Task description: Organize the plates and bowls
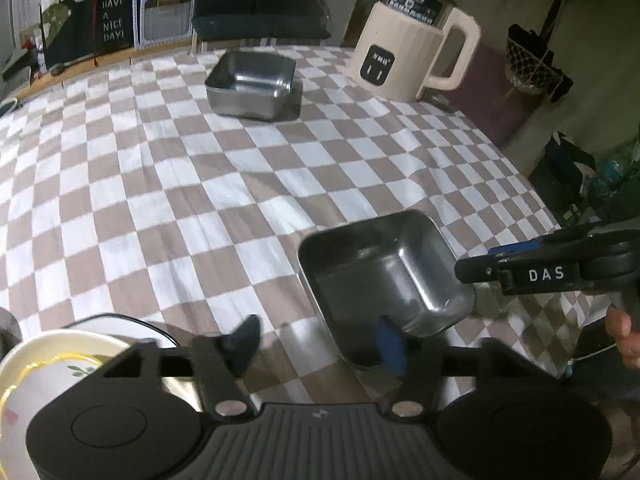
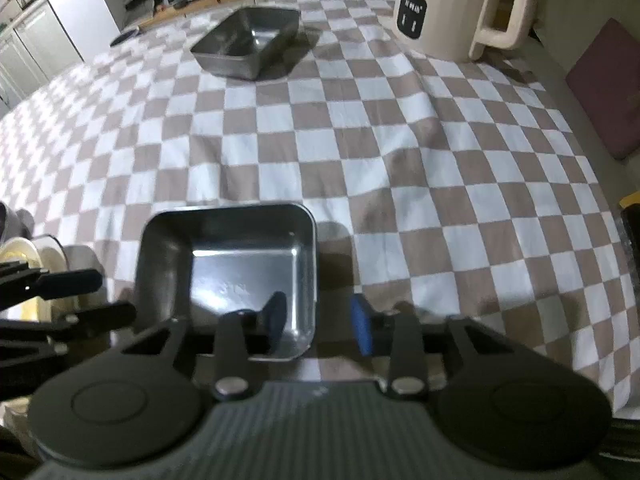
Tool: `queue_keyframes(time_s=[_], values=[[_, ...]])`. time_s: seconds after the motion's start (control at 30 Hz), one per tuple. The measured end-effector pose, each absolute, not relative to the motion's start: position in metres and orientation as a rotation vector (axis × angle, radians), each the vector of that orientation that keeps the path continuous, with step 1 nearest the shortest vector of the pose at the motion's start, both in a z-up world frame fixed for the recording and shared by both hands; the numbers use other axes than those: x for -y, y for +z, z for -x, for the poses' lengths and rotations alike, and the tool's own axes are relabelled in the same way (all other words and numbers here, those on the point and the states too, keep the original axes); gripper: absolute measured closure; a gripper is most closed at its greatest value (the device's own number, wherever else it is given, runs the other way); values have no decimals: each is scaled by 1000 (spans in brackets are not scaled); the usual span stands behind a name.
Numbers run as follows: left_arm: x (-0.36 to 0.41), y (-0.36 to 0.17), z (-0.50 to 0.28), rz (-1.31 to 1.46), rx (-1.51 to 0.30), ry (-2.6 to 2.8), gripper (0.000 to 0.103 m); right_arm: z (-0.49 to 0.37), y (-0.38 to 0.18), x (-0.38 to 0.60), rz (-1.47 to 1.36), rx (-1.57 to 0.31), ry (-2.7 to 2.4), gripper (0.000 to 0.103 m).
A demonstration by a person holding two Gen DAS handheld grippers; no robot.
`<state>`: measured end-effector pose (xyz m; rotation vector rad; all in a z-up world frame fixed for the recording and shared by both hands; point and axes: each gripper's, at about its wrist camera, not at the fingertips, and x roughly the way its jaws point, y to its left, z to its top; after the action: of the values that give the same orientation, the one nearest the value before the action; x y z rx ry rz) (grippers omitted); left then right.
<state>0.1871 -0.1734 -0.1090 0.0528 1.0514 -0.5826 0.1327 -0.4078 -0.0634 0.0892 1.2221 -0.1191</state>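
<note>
A square steel bowl (image 1: pixel 384 276) sits near the table's front edge; it also shows in the right wrist view (image 2: pixel 228 264). My right gripper (image 2: pixel 318 326) is open, its left finger inside the bowl and its right finger outside the near right wall, straddling the rim. It shows from the side in the left wrist view (image 1: pixel 480 270). My left gripper (image 1: pixel 318 342) is open, just left of the same bowl, its right finger at the bowl's near corner. A second steel bowl (image 1: pixel 250 82) stands at the far side (image 2: pixel 248 42). Cream plates (image 1: pixel 48 364) are stacked at the lower left.
A cream electric kettle (image 1: pixel 404 52) stands at the far right of the checked tablecloth (image 1: pixel 160 184). The table's right edge drops to a purple cushion (image 1: pixel 492 92) and bags. A person's hand (image 1: pixel 622 336) holds the right gripper.
</note>
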Motion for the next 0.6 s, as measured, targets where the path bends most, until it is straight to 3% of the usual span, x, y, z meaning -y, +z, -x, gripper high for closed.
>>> queue_keyframes(time_s=[0.2,0.37,0.6], values=[[158,-90,-193,-13,-987,-554,6,-127,-39,414,-144,-1133,-134,25],[138,-72,-208,56,-919,-501,0,-126,-21,414,-177,-1032,-167,3],[108,-60,-236,156,-861,-387,0,-134,-5,407,-223,-874,-212,0]])
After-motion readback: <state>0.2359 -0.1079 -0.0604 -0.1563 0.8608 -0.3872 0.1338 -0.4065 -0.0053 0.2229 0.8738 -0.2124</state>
